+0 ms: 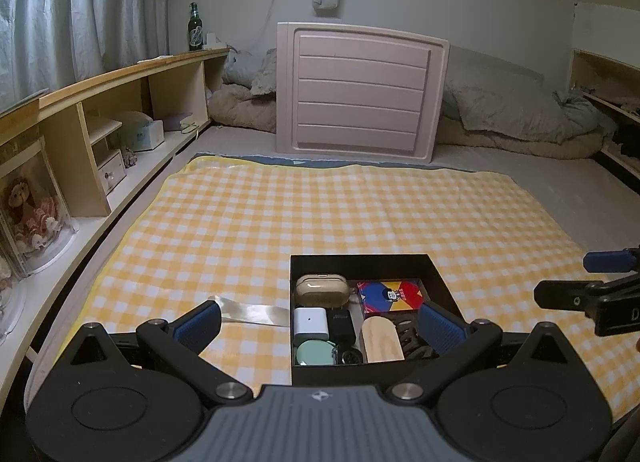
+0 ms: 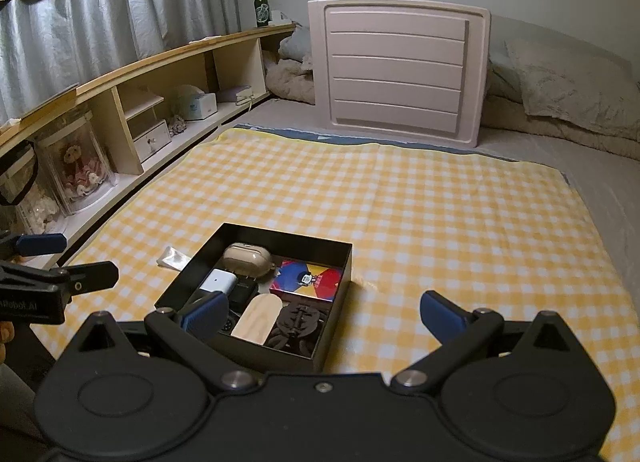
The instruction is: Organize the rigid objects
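Black box [image 1: 436, 274] is sitting on the checkered blanket [image 1: 320, 213] near its front edge, holding a card pack [image 1: 390, 294], beige case [image 1: 320, 289] and wooden piece [image 1: 382, 338]. Left gripper [image 1: 320, 326] and right gripper [image 2: 322, 312] are hovering with jaws apart, holding nothing.

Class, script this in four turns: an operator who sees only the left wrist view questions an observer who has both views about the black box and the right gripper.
Operator: My left gripper hides the near right corner of the black box. What lies there?
Observer: A dark hair clip, right beside the wooden oval piece.
Operator: I see the right gripper only side-on. Is it open?
Observer: Yes. The right gripper is open and empty, with its right finger over the checked cloth.
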